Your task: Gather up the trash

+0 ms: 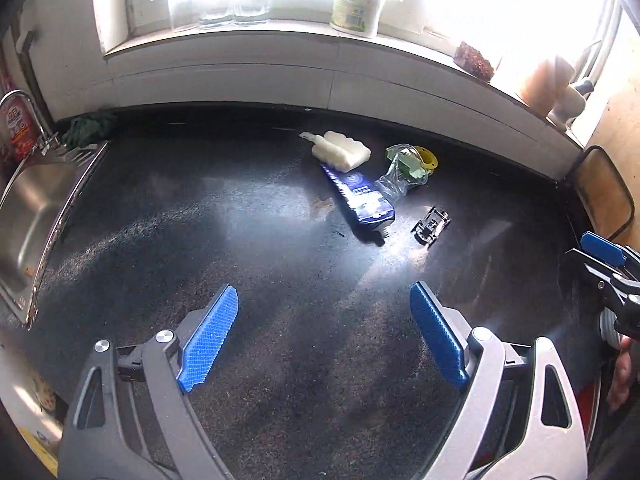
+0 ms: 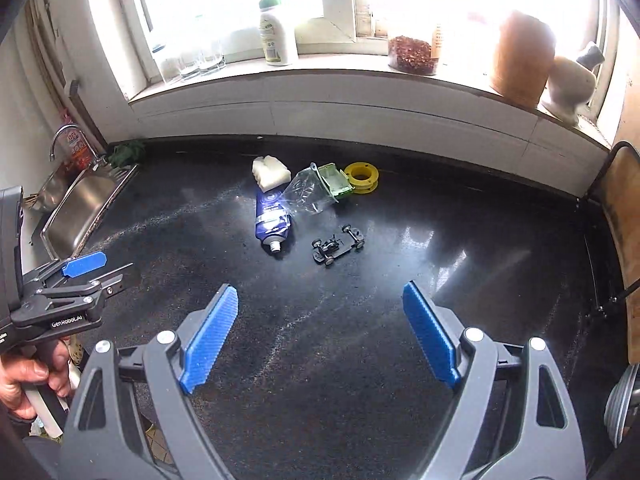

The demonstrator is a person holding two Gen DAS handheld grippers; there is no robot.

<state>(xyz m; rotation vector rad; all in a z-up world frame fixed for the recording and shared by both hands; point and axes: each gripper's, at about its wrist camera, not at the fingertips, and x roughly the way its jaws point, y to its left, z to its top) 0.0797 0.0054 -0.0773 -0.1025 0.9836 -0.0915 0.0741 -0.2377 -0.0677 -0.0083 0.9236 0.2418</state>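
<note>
A small heap of trash lies at the back of the dark counter [image 1: 240, 240]: a blue squeezed tube [image 1: 360, 200] [image 2: 273, 216], a white foam piece [image 1: 342, 151] [image 2: 271, 172], a crumpled clear plastic bag [image 1: 394, 182] [image 2: 306, 194] with a green plastic part [image 2: 335, 180], a yellow spool [image 1: 428, 158] [image 2: 361, 176] and a black toy car chassis [image 1: 430, 224] [image 2: 338, 245]. My left gripper [image 1: 324, 344] is open and empty, well short of the heap. My right gripper [image 2: 320, 340] is open and empty too, near the counter's front.
A steel sink [image 1: 28, 216] [image 2: 80, 208] with a tap sits at the left. The windowsill holds a white bottle [image 2: 276, 32], glasses, a jar [image 2: 412, 54] and a wooden vessel [image 2: 520, 56]. A chair back [image 2: 624, 208] stands at the right edge.
</note>
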